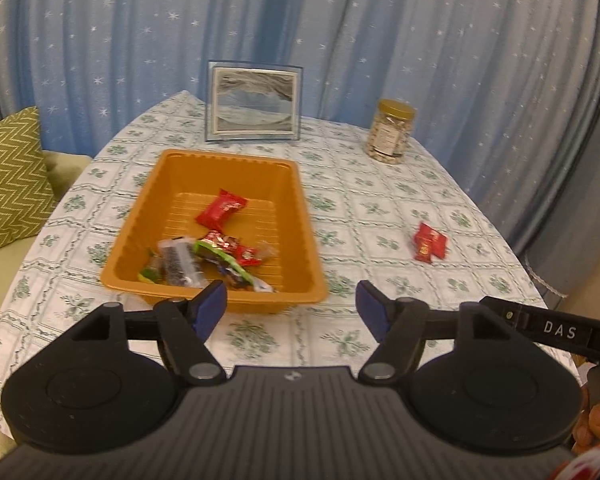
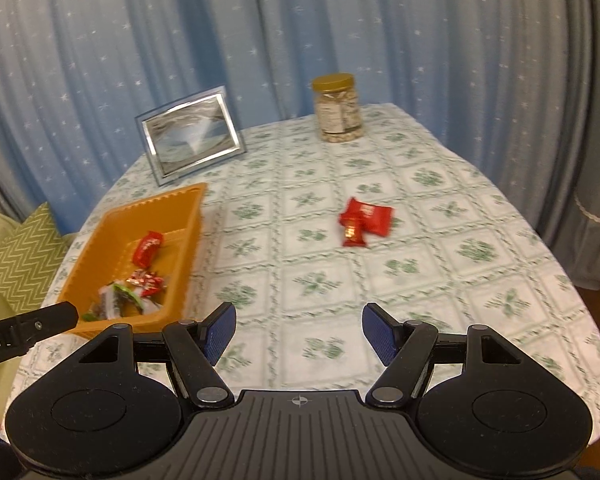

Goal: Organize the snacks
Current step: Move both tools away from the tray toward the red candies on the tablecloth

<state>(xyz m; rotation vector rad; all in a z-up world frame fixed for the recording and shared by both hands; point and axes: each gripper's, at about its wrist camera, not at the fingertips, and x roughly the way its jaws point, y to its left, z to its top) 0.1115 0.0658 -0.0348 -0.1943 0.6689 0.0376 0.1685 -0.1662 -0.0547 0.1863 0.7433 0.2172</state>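
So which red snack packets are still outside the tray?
The red pair lying together on the tablecloth, right of the orange tray; the other red packets sit inside it.

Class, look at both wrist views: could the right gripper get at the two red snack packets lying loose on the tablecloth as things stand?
Probably yes. The right gripper stands open and empty, and only bare floral tablecloth lies between it and the two red snack packets; nothing blocks the way.
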